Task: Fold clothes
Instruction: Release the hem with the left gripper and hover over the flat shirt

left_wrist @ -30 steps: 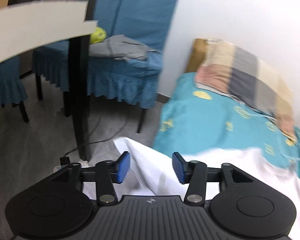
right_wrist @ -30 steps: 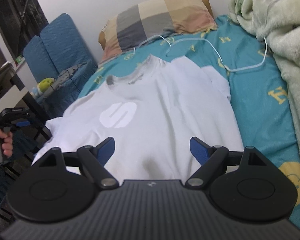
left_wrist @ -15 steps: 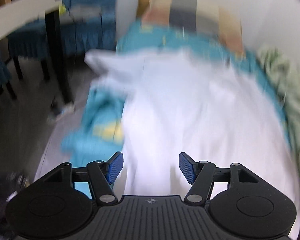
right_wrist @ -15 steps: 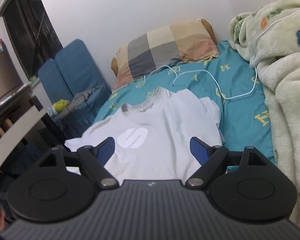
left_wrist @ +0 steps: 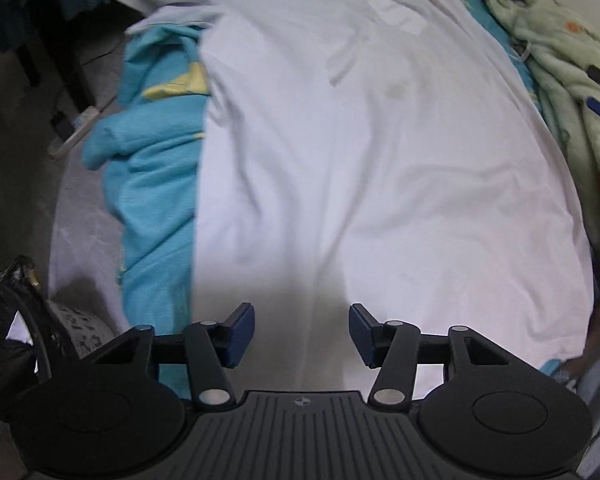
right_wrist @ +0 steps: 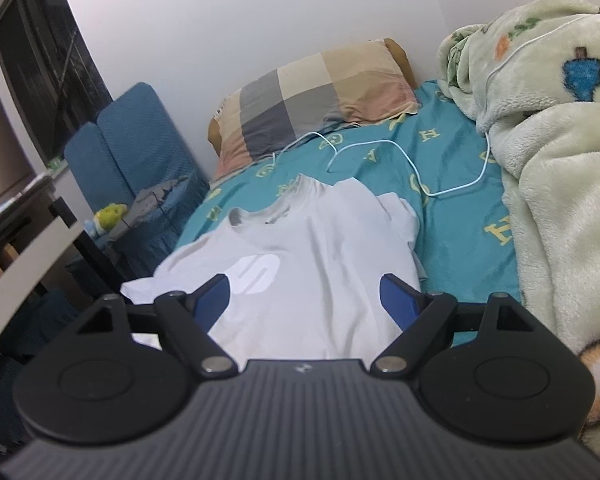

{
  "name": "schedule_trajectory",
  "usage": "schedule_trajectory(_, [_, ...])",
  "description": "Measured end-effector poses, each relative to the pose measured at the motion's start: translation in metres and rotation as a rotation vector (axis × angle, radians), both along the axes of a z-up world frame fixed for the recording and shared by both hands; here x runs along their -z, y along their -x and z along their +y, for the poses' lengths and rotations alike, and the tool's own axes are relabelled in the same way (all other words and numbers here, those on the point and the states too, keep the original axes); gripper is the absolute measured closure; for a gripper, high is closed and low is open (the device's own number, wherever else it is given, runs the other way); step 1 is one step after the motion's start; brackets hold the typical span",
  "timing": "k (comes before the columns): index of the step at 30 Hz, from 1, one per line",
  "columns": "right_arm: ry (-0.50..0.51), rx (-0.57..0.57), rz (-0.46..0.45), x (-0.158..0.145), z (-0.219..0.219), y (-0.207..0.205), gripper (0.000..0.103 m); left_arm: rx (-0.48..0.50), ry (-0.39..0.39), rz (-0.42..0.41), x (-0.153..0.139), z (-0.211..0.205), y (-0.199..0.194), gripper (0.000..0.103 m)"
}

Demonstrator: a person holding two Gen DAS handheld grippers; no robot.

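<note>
Left wrist view: my left gripper (left_wrist: 301,330) hangs over the lower part of the white T-shirt (left_wrist: 372,152), its blue pads (left_wrist: 242,330) spread wide with nothing between them. The shirt lies flat, front up, on the teal bedsheet (left_wrist: 152,184), collar toward the far end. The sheet is bunched along the shirt's left edge and hangs toward the floor (left_wrist: 28,128). A pale green fleece blanket (left_wrist: 572,64) borders the shirt on the right.

Right wrist view: my right gripper (right_wrist: 306,300) is held above the shirt's (right_wrist: 312,264) hem end, jaws spread apart and holding nothing. A pale logo (right_wrist: 258,274) shows on the chest. Beyond the collar, a white cable (right_wrist: 400,160) loops across the sheet (right_wrist: 460,224) below the checked pillow (right_wrist: 316,96). The blanket (right_wrist: 560,152) is heaped at right; blue chairs (right_wrist: 140,148) stand at left.
</note>
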State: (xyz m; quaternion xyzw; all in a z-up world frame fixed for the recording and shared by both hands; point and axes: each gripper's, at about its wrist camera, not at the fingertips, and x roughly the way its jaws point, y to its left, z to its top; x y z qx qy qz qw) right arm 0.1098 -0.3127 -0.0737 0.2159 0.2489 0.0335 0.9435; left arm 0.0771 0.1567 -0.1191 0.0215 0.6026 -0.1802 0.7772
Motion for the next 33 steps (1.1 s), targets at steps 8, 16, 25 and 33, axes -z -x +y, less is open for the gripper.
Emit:
schedule_trajectory(8, [0.007, 0.020, 0.024, 0.003, -0.003, 0.001, 0.019, -0.177, 0.201, 0.013, -0.027, 0.028, 0.010, 0.103])
schedule_trajectory(16, [-0.017, 0.031, 0.023, 0.002, -0.006, 0.002, 0.019, -0.298, 0.178, -0.026, -0.029, 0.059, 0.021, 0.100])
schedule_trajectory(25, [-0.011, 0.031, 0.038, 0.007, -0.007, -0.002, 0.019, -0.247, 0.091, -0.107, -0.022, 0.022, -0.009, 0.042])
schedule_trajectory(33, [-0.011, 0.038, 0.053, 0.013, -0.008, -0.008, 0.019, -0.207, 0.080, -0.092, 0.002, 0.009, -0.013, 0.051])
